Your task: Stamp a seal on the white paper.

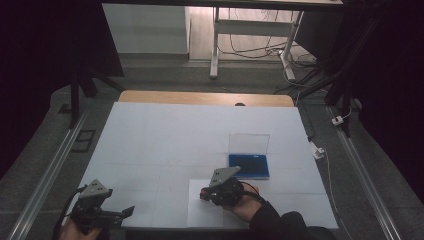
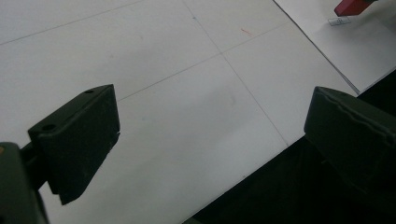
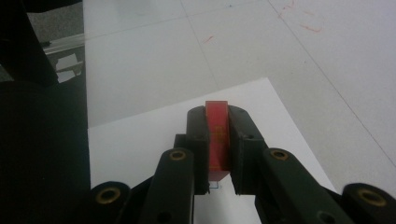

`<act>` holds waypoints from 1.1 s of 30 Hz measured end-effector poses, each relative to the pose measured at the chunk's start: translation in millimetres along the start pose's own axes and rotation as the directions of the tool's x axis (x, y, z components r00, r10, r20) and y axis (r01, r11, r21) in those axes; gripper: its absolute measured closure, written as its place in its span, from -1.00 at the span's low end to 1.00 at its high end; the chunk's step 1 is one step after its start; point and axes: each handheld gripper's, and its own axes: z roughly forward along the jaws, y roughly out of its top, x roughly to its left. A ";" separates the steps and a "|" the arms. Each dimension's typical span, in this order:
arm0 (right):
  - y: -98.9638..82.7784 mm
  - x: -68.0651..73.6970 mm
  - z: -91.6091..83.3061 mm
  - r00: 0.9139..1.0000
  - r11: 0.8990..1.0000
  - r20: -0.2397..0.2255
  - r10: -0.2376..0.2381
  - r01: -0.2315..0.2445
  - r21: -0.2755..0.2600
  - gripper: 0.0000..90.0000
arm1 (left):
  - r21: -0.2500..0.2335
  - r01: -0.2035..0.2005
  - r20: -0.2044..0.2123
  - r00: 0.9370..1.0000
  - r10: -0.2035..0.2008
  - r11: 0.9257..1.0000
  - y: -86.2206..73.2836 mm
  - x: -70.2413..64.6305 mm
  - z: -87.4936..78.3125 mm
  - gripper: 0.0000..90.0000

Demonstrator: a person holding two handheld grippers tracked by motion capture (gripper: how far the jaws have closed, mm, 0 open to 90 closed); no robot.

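Stamping step: right tongs clamped on red stamp, pressed to paper sheet, lower centre of frame. Left tongs released, idle lower left. Next, probably: lifting straight, avoiding smear.

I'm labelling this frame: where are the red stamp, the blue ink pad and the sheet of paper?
red stamp (image 3: 217, 135), right gripper view, its top face.
blue ink pad (image 1: 248, 165), high view, its dark pad.
sheet of paper (image 1: 200, 212), high view, bare part.
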 end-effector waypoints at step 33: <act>-0.5 -22.5 -32.6 0.994 0.993 0.029 0.108 -0.106 -0.048 0.78 | -0.003 -0.001 0.003 1.000 0.001 1.000 -0.3 0.4 -0.6 -0.91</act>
